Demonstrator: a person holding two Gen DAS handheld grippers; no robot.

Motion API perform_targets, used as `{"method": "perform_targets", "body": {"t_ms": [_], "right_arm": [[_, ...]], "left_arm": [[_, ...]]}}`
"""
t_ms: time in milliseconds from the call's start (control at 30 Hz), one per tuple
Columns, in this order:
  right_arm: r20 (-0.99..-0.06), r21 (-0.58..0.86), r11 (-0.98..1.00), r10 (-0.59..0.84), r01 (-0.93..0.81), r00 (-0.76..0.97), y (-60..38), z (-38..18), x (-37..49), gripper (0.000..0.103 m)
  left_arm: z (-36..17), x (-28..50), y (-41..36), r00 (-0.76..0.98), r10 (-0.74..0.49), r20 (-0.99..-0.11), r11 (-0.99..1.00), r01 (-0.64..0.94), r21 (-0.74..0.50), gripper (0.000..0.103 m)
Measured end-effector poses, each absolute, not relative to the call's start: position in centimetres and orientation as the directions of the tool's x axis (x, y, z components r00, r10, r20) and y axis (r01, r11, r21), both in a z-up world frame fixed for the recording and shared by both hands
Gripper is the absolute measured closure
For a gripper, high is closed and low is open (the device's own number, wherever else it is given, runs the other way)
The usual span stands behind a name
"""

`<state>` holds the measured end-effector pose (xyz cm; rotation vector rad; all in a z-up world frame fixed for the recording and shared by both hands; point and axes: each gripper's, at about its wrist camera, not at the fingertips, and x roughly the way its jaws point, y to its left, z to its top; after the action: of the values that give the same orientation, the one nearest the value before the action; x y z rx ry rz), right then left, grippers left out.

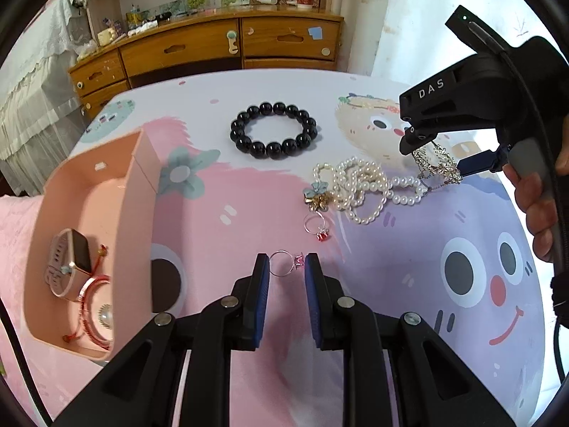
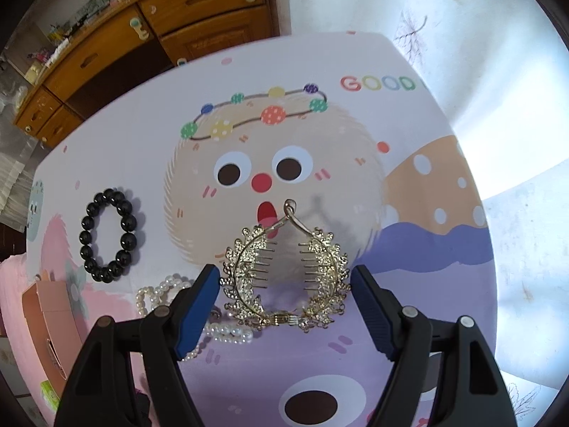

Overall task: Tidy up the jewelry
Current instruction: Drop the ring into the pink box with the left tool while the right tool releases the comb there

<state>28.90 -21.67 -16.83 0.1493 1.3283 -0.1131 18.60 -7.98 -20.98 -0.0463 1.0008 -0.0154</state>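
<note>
Far side: wooden dresser (image 1: pixel 213 49) with drawers, cluttered top. Left: white lace curtain (image 1: pixel 32 82). Right: pale leaf-print drape (image 2: pixel 462 35), brightly lit. Near: cartoon-printed tablecloth (image 2: pixel 409 284).

A thin ring (image 1: pixel 284 265) with a pink stone is pinched upright between blue pads, beside a pink box (image 1: pixel 89 235) holding a watch (image 1: pixel 69 261) and red bracelet (image 1: pixel 94 315). A gold rhinestone hair clip (image 2: pixel 286 279) hangs between wide-set fingers over the cloth. Black beads (image 1: pixel 274 130), pearls (image 1: pixel 370 188) and a second ring (image 1: pixel 316 226) lie loose.

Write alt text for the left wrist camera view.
The left gripper pinches a thin ring with a pink stone above a cartoon-print tablecloth. A pink box holding a watch stands left; a black bead bracelet and pearls lie beyond.
</note>
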Motion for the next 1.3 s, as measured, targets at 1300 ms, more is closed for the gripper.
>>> {"method": "perform_targets", "body": {"t_ms": [1300], "right_arm": [[-0.622, 0.352, 0.792, 0.596, -0.499, 0.508, -5.6, -7.7, 19.1, 0.027]], "left_arm": [[-15.5, 13.0, 7.8, 0.574, 0.036, -0.818, 0.983, -0.166, -0.073, 0.085]]}}
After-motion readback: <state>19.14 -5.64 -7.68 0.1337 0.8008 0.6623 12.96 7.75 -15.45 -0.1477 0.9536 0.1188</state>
